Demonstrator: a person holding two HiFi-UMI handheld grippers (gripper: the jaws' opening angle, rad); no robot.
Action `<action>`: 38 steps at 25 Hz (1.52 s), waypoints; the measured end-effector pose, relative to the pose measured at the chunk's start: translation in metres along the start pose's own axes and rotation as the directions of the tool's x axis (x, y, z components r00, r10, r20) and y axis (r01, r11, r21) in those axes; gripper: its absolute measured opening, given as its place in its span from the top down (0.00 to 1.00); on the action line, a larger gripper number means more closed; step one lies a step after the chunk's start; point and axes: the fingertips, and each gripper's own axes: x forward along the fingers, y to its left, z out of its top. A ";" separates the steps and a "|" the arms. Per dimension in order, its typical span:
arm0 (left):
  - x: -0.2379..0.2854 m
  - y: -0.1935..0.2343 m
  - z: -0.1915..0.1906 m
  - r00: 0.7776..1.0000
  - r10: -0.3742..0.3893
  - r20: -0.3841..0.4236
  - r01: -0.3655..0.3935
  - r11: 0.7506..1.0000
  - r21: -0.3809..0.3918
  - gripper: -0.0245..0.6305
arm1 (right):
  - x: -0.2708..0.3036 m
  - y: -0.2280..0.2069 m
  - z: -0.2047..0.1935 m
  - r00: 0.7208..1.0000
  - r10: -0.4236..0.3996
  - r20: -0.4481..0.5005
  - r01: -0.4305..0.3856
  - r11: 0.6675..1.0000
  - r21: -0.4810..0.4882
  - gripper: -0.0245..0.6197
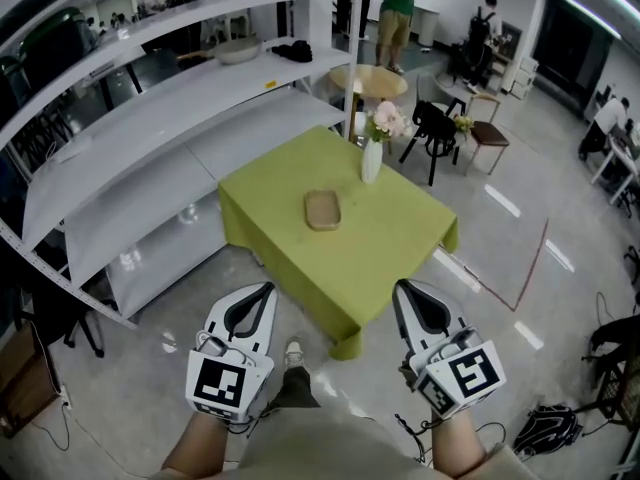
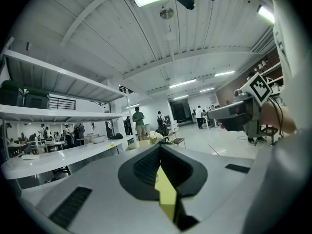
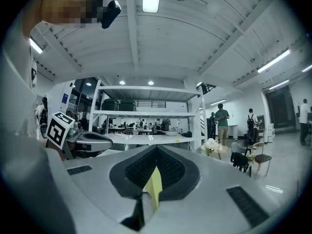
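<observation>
Both grippers are held low, close to the person's body, short of a low table with a yellow-green cloth (image 1: pixel 400 238). The left gripper (image 1: pixel 268 288) is shut with nothing in it, and in its own view the left gripper (image 2: pixel 160 147) points level into the room with a strip of green cloth showing through its gap. The right gripper (image 1: pixel 400 286) is likewise shut and holds nothing; the right gripper (image 3: pixel 157 147) faces the shelving. On the cloth lie a flat brown tray (image 1: pixel 322 209) and a white vase (image 1: pixel 371 158) of pale flowers (image 1: pixel 385 121).
Long white shelving (image 1: pixel 150 118) runs along the left, with a bowl (image 1: pixel 238 50) and a dark bundle (image 1: pixel 293 51) on it. Behind the table stand a round table (image 1: pixel 368 81), chairs (image 1: pixel 435 128) and a person in a green shirt (image 1: pixel 397 8). A black bag (image 1: pixel 547 428) lies on the floor at right.
</observation>
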 end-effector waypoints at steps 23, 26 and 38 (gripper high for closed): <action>0.180 0.199 -0.054 0.983 -0.171 -0.073 0.168 0.985 -0.049 0.95 | 0.262 -0.060 -0.002 0.983 -0.133 -0.124 0.139 0.989 0.047 0.95; 0.192 0.209 -0.064 0.980 -0.182 -0.082 0.177 0.982 -0.070 0.95 | 0.275 -0.066 -0.010 0.977 -0.147 -0.155 0.157 0.986 0.050 0.95; 0.230 0.224 -0.080 0.977 -0.189 -0.102 0.180 0.979 -0.093 0.95 | 0.303 -0.100 -0.041 0.955 -0.168 -0.245 0.180 0.983 0.025 0.95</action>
